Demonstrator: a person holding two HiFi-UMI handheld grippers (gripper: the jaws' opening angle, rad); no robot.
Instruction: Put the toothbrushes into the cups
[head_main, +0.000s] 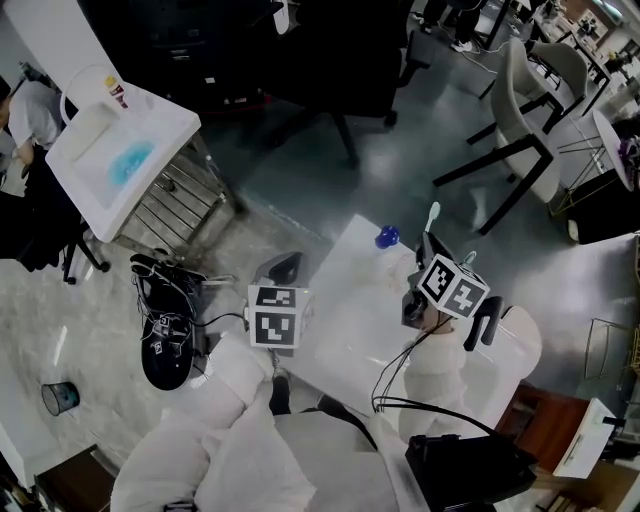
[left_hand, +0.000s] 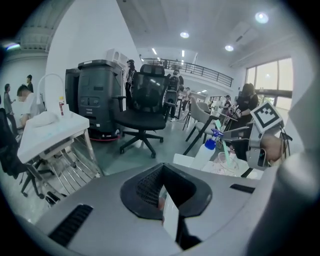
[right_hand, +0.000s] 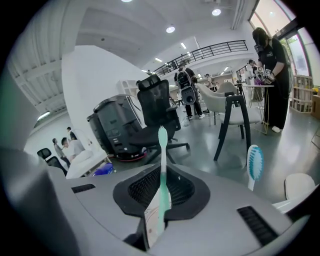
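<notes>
My right gripper (right_hand: 157, 216) is shut on a mint-green toothbrush (right_hand: 162, 165) that stands upright, bristles at the top. A second toothbrush with blue bristles (right_hand: 254, 164) stands just to its right; what holds it is hidden. In the head view the right gripper (head_main: 430, 250) is over the far part of the white table (head_main: 350, 330), with the toothbrush head (head_main: 432, 214) sticking out beyond it. My left gripper (head_main: 281, 268) hovers at the table's left edge. Its jaws (left_hand: 168, 210) look shut with nothing between them. A clear cup (left_hand: 227, 165) shows beside the right gripper.
A white spray bottle with a blue cap (head_main: 387, 237) stands at the table's far edge. A white sink stand (head_main: 120, 155) is at the left and office chairs (head_main: 520, 110) beyond. A black bag with cables (head_main: 165, 320) lies on the floor left of the table.
</notes>
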